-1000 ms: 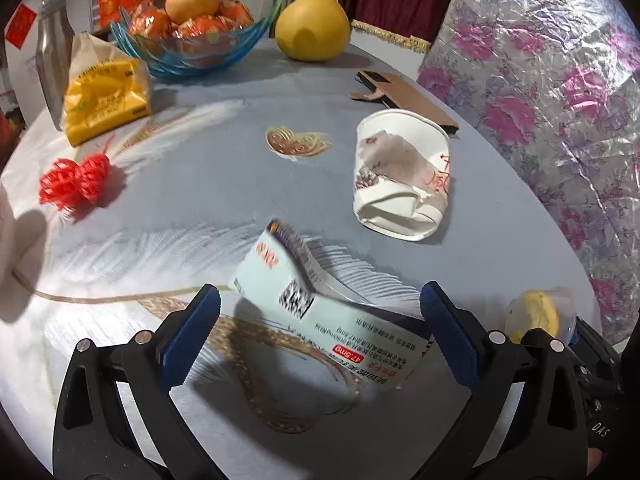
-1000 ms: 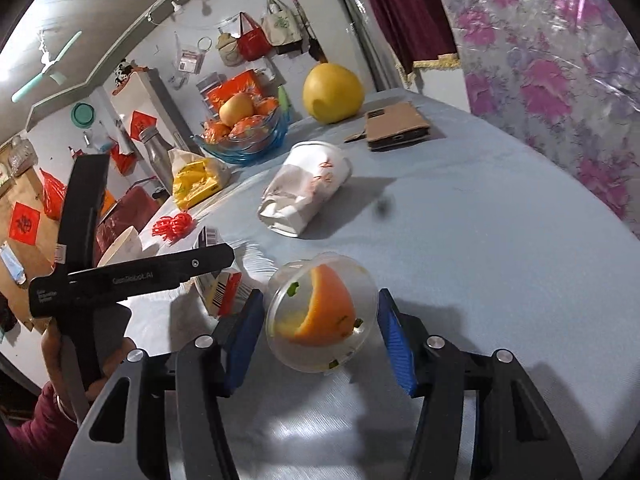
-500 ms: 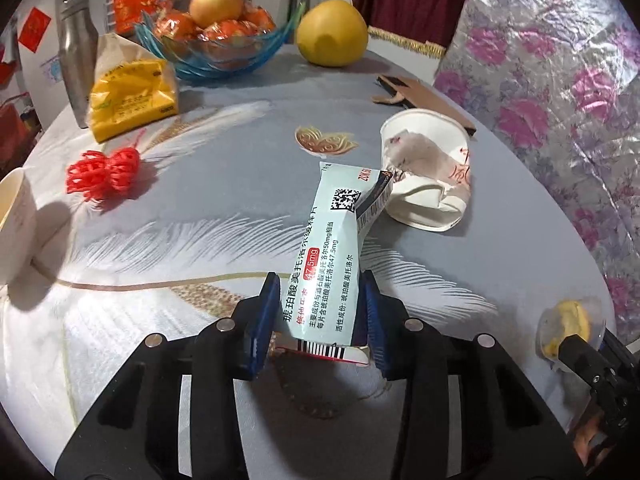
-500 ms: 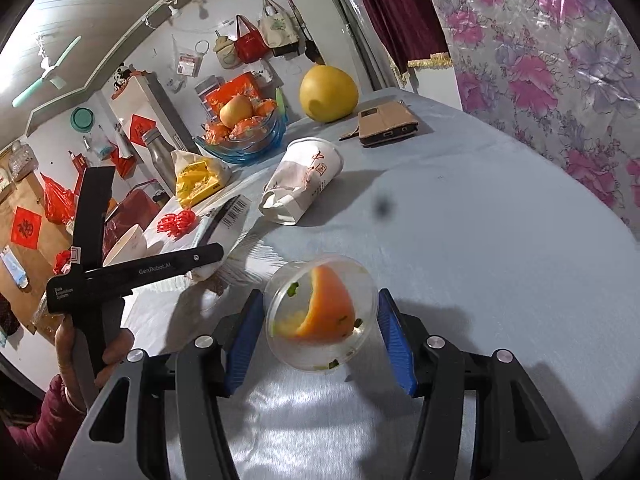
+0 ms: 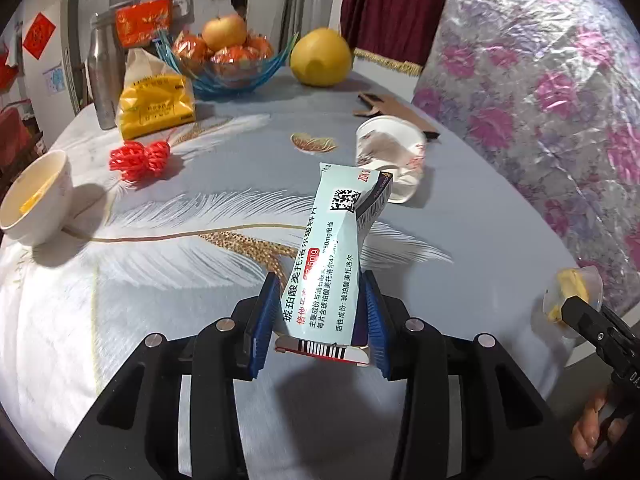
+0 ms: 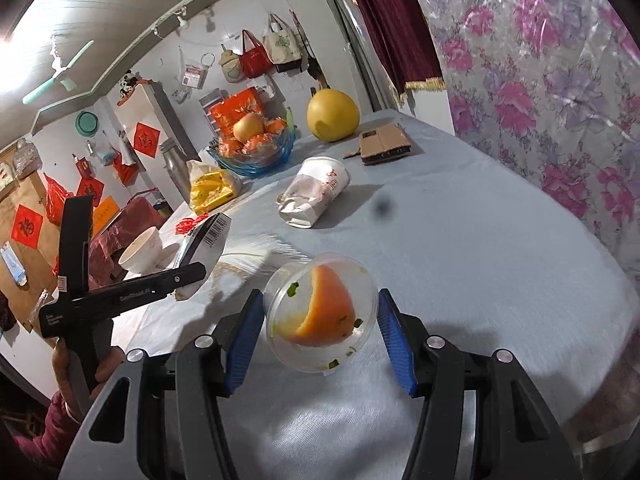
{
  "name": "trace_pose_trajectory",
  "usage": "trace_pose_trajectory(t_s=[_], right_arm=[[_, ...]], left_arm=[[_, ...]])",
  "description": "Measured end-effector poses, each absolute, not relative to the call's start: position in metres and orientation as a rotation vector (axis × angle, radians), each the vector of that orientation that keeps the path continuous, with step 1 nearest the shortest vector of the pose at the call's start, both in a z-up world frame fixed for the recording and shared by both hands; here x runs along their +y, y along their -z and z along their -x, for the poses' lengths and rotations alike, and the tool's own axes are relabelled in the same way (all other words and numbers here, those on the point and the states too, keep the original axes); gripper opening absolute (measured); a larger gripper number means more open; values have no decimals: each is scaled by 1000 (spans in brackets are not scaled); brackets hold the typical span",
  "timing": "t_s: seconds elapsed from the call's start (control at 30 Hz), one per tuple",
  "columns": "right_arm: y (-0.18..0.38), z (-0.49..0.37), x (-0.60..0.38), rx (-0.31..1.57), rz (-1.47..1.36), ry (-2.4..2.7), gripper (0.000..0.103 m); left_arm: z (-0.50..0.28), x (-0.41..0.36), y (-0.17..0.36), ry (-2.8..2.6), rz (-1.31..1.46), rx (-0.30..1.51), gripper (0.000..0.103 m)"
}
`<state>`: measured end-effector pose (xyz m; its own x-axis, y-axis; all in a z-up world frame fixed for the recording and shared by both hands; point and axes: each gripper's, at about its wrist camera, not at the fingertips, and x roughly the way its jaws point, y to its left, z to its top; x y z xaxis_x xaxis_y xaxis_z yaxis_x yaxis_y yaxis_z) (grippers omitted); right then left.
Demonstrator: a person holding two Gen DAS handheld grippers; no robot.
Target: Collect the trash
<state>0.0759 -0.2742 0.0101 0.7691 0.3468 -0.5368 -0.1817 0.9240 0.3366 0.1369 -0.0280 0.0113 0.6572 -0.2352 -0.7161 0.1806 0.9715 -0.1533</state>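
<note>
My left gripper (image 5: 320,294) is shut on a pale green medicine box (image 5: 332,248), its blue pads pressing both sides near the barcode end. The box is tilted up off the round table (image 5: 160,300). In the right wrist view the same box (image 6: 208,236) sticks up from the left gripper (image 6: 186,276), which a hand holds. My right gripper (image 6: 320,296) is shut on a clear plastic cup (image 6: 320,312) with orange peel inside, held above the tablecloth. That cup (image 5: 576,284) also shows at the table's right edge. A crumpled paper cup (image 5: 390,156) lies on its side beyond the box.
On the left are a white bowl (image 5: 36,196), a red knot ornament (image 5: 140,156), a yellow bag (image 5: 156,108) and a steel bottle (image 5: 104,76). At the back stand a blue fruit bowl (image 5: 224,60), a pomelo (image 5: 320,58) and a brown case (image 5: 396,114). A floral foil wall (image 5: 540,80) borders the right.
The left gripper closed on the medicine box that lay flat on the table and lifted it upright. Both grippers drew back and rose a little; the right kept its cup.
</note>
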Motion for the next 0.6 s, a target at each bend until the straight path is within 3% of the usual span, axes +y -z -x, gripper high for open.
trace_pose_trajectory(t_s=[0.43,0.57,0.6], right_arm=[[-24,-4,-287,570,-263,-280,57],[-18,2,-293,583,-277,-283,57],[-17,2,-294,585,-279,-284,57]], left_arm=[[-74,-46,-23,274,28,744,43],[-72,-50,-5,255,-3,753,57],[-72,-51,-4,223,-27,728,69]])
